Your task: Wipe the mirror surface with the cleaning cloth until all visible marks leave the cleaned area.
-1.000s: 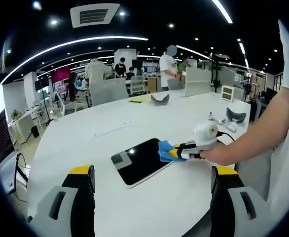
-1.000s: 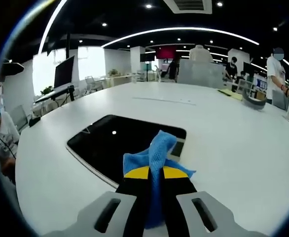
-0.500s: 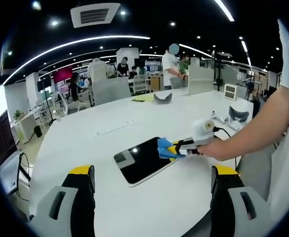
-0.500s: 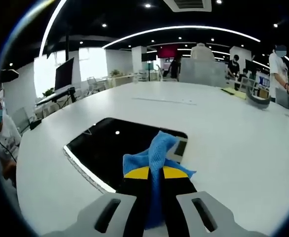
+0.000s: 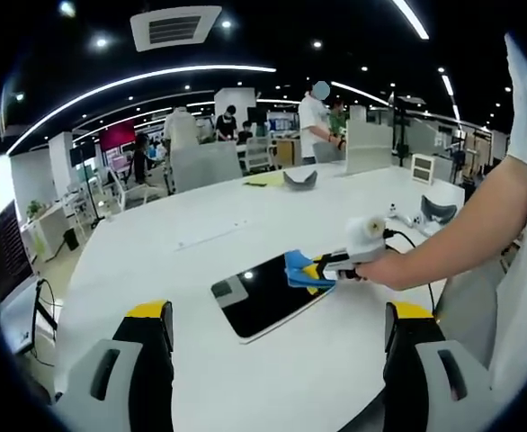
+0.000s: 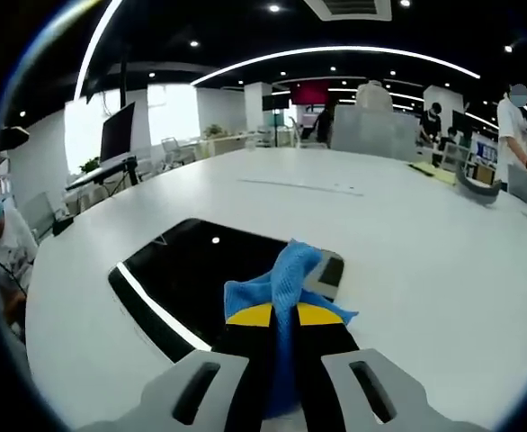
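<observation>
A dark rectangular mirror point(image 5: 263, 292) point(image 6: 192, 279) lies flat on the white table point(image 5: 200, 234). My right gripper point(image 6: 283, 317) is shut on a blue cleaning cloth point(image 6: 281, 274), which rests over the mirror's near right edge. In the left gripper view the right gripper point(image 5: 322, 268) comes in from the right, held by a person's hand, with the blue cloth point(image 5: 298, 269) at the mirror's right corner. My left gripper point(image 5: 277, 333) stands open well short of the mirror, its jaws wide apart with nothing between them.
A white roll-like object and cable point(image 5: 371, 236) lie right of the mirror. Grey curved items point(image 5: 301, 178) point(image 5: 434, 211) sit farther back on the table. People stand at desks beyond the table. A seated person point(image 6: 3, 243) is at the left edge.
The cloth has slid slightly along the mirror's right part with the right gripper. The left gripper's jaws stay as they were; its view shifted a little.
</observation>
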`<control>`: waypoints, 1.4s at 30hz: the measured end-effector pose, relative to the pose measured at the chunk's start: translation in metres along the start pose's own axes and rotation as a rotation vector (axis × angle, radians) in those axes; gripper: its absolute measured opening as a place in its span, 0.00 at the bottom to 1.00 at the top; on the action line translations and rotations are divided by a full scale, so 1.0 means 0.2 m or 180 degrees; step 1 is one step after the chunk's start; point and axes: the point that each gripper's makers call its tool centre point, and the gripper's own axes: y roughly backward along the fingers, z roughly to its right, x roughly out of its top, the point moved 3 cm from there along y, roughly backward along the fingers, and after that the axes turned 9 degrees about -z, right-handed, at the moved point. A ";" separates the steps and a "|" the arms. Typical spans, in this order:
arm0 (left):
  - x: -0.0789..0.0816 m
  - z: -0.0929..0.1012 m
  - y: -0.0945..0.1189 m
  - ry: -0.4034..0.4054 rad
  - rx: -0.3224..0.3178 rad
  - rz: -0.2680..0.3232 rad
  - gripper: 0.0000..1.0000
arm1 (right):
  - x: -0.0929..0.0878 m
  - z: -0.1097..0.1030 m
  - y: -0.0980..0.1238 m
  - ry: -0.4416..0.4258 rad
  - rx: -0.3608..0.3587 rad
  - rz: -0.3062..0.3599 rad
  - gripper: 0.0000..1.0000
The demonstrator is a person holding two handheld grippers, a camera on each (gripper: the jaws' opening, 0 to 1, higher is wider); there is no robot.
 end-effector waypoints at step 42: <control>-0.07 -0.03 0.02 0.0073 0.0049 -0.0070 0.99 | 0.18 0.08 -0.23 0.0243 0.0321 -0.0224 0.03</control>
